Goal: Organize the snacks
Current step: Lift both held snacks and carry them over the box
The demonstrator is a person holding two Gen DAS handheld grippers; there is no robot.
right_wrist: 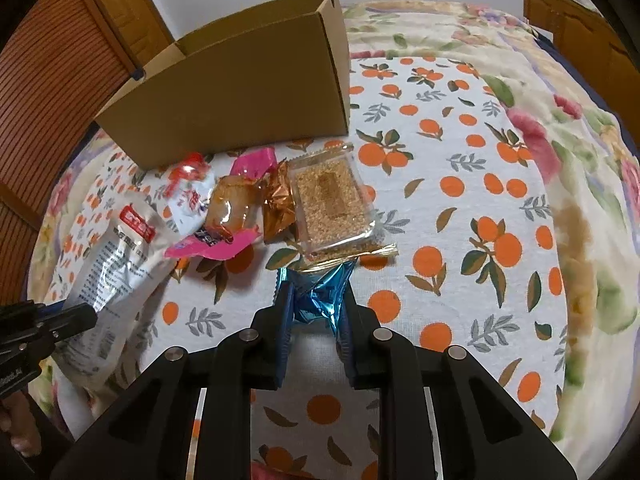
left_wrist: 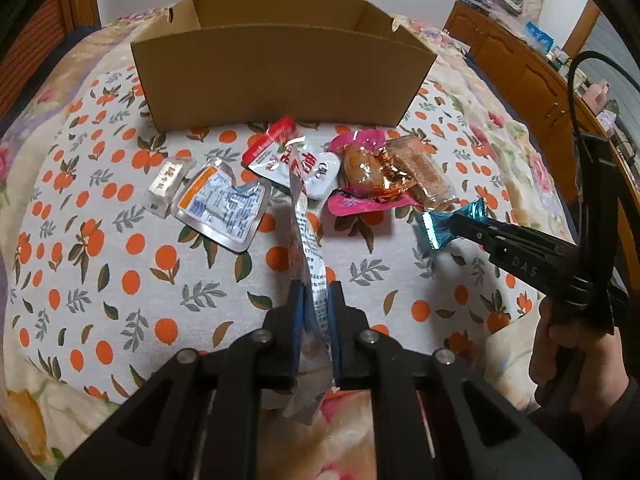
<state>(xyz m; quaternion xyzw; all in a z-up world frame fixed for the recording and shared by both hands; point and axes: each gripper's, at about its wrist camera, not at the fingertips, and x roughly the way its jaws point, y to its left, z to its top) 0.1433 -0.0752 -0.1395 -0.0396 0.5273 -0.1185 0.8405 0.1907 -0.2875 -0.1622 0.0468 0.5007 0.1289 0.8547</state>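
On the bed, both grippers are already loaded: the left gripper (left_wrist: 316, 312) has its jaws clamped on a long white snack pouch (left_wrist: 304, 240), and the right gripper (right_wrist: 316, 312) pinches a teal foil candy (right_wrist: 320, 296) by its crinkly middle. Both look light, floppy and a bit slick, so I'd grip near a sealed edge. The cardboard box (left_wrist: 280, 80) sits just behind the remaining pile, seemingly empty.

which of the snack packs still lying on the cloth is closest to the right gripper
The clear sesame bar pack. Its gold-edged end lies just past the right gripper, which is shut on the blue candy. The pink pack and the others lie farther left.
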